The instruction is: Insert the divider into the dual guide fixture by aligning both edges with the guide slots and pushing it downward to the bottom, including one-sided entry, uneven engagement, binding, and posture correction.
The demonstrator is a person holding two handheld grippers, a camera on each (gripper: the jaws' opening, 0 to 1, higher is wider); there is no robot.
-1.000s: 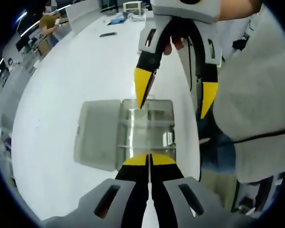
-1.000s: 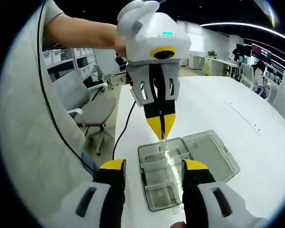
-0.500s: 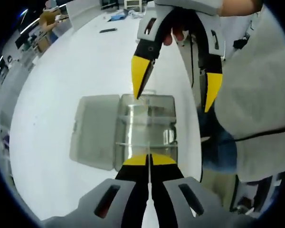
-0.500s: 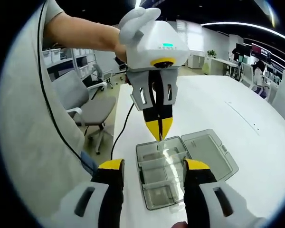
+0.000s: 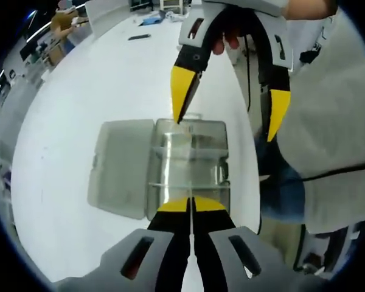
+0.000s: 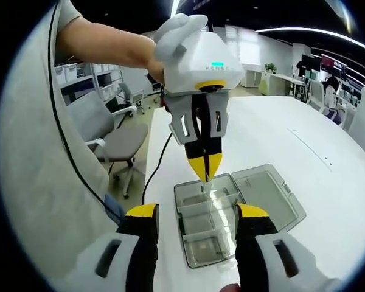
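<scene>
Divider (image 6: 209, 190): a thin clear sheet, hard to see, standing upright in the box (image 5: 188, 164) near the hinge end, its top edge pinched by your left gripper (image 6: 204, 170). That gripper's yellow fingers (image 6: 199, 163) are pressed together on the sheet, pointing straight down from above. In the left gripper view the closed tips sit at the bottom with a thin clear edge running between them.

Your right gripper (image 5: 228, 115) has its fingers spread wide, holding nothing. In the left gripper view one yellow tip (image 5: 181, 91) hangs just over the box's far wall, the other off to the side over the tabletop (image 5: 79, 109) edge. In its own view the fingers straddle the near end of the box.

The box lid (image 6: 269, 194) lies flat open beside the box.
</scene>
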